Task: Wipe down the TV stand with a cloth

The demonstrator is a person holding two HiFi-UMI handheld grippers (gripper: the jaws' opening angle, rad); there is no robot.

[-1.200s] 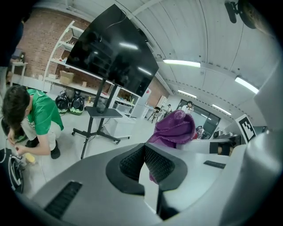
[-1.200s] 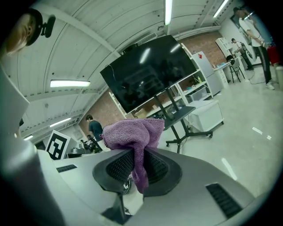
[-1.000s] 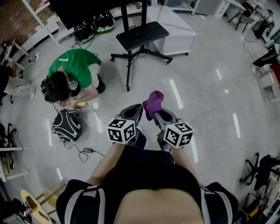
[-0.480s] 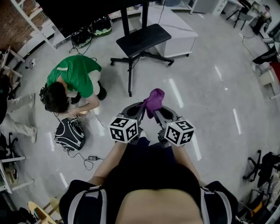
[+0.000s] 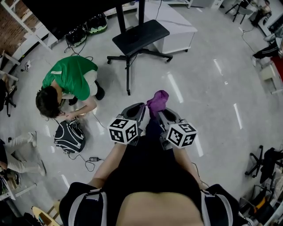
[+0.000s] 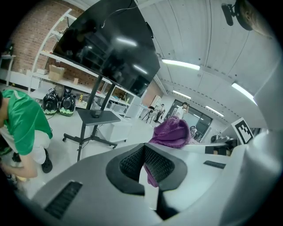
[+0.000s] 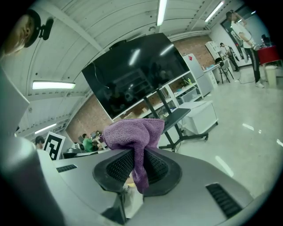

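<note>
1. We hold the purple microfibre cloth (image 7: 132, 132) in the right gripper (image 7: 135, 165). Its ribbed black pads are clamped on the middle of the cloth, so the fabric cannot slip while we carry it.
2. The cloth is up in the air, between the tips of the two grippers in the head view (image 5: 157, 99) and well apart from any surface. We judge that wiping has not begun.
3. The cloth's long axis runs up and down through the pads. A bunched wad stands above them and leans toward the far side, and a short tail hangs below them. The wad gives a thick pad to press on a flat surface.
4. The left gripper (image 6: 143, 161) has its pads together at the tips and grips nothing. The purple seen through its gap is the cloth's tail hanging just beside it. We keep this gripper close by as a spare.
5. Both grippers point toward the far side, at the black wheeled TV stand (image 5: 141, 36). Its flat rectangular shelf lies with its long axis from near-left to far-right, and the posts stand upright under the large black screen (image 5: 66, 13).
6. To the left, a person in a green shirt (image 5: 70, 77) crouches over a black backpack (image 5: 68, 137), apart from the stand's legs.
</note>
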